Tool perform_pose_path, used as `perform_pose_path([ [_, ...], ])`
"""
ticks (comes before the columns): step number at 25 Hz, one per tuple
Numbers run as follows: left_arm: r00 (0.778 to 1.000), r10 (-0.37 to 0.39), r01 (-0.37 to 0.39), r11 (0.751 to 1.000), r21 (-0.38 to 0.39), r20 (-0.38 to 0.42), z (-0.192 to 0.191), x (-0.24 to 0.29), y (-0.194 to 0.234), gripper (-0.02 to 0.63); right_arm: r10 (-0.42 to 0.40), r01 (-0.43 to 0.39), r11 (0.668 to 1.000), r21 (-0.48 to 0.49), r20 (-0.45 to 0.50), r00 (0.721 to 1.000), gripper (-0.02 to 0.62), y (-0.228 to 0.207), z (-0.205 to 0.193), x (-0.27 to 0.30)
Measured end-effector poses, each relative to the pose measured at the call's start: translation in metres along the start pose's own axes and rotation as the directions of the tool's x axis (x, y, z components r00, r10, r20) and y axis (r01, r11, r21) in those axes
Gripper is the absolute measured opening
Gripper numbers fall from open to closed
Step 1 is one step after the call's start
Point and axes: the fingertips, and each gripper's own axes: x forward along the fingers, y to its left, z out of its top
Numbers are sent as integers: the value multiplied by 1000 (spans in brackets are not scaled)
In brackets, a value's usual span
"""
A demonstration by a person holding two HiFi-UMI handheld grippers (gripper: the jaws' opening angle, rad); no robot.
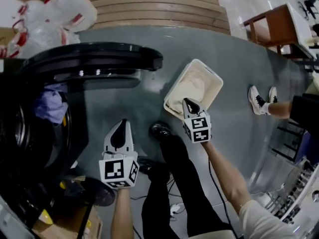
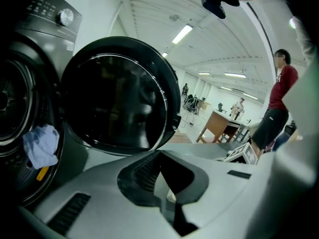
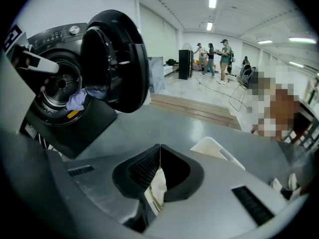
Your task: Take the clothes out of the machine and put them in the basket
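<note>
The dark washing machine stands at the left with its round door swung open. A lavender cloth hangs at the drum's mouth, also seen in the left gripper view as the lavender cloth and the right gripper view. The cream basket sits on the grey floor with a cream cloth inside. My right gripper hovers over the basket's near end, shut, tips together, the cream cloth showing below it. My left gripper is shut and empty between machine and basket.
The person's black-trousered legs stand between the grippers. Plastic bags lie at the top left, wooden steps behind the basket, a wooden table top right. Another person's sneakers stand right of the basket. A wire rack is bottom right.
</note>
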Motion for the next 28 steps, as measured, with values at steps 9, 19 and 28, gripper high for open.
perform_pose_path([
  [9,963,259,-245,956,-161,74,-19,-92,116,18,267,-241,927,-289,52,962,26,162,74,18],
  [19,871,482,-439,848,-298,89,-66,-202,197,18,478,-409,789,-458,39,877,26,325,115,14],
  [28,804,589,-523,767,-371,82,-110,-272,221,19,585,-473,696,-541,45,810,26,423,126,-5],
])
